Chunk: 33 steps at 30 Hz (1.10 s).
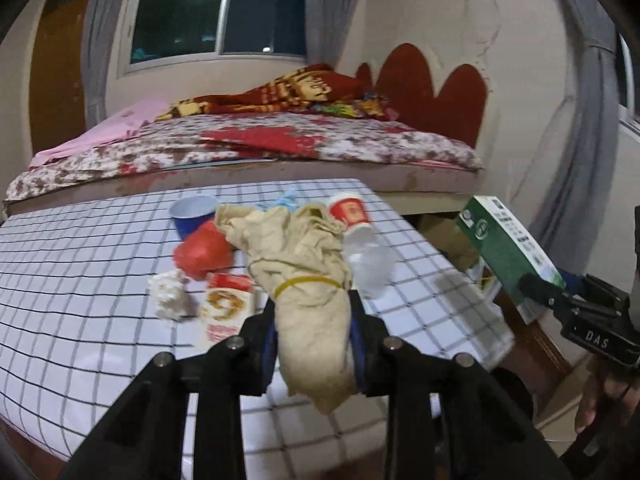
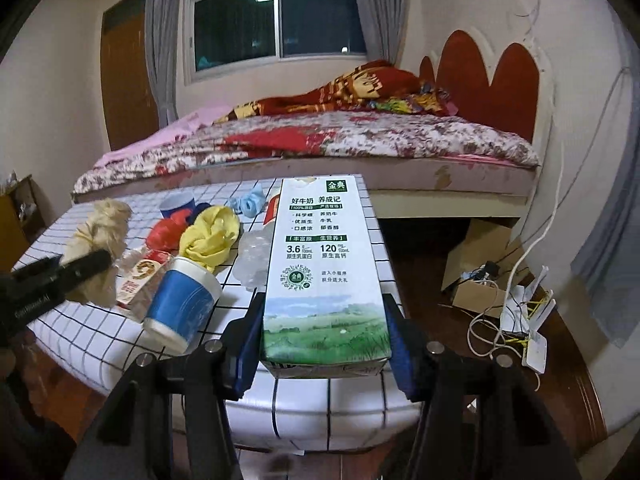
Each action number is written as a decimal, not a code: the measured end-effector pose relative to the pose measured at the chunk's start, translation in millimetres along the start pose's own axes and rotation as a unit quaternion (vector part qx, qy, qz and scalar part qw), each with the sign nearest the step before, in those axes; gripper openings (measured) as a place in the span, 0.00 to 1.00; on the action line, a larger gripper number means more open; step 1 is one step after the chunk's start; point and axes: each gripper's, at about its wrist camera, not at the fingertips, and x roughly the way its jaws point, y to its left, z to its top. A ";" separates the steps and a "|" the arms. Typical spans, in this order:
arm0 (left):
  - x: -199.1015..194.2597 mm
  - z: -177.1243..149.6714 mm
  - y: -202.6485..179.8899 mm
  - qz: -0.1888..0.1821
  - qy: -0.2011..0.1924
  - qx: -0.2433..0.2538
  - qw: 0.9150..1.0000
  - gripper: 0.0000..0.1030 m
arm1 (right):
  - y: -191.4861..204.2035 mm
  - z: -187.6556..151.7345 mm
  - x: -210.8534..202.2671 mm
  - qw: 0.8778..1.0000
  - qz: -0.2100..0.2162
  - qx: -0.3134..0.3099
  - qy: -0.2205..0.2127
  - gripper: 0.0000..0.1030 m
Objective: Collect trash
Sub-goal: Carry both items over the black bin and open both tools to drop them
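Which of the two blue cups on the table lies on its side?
The blue cup with the white rim, nearest the right gripper, lies tipped over. The darker blue cup farther back stands upright with its mouth up.

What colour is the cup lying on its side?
Blue with a white rim, the cup shows best in the right wrist view.

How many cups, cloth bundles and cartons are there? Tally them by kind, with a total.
Cups: 3 - navy cup, red cup, blue paper cup
Cloth bundles: 2 - beige bundle, yellow bundle
Cartons: 1 - milk carton
Total: 6
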 end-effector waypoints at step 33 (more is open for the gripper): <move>32.2 -112.1 -243.2 -0.235 0.134 0.149 0.951 0.31 | -170.3 -152.1 -97.9 0.983 -0.108 0.112 0.094 0.55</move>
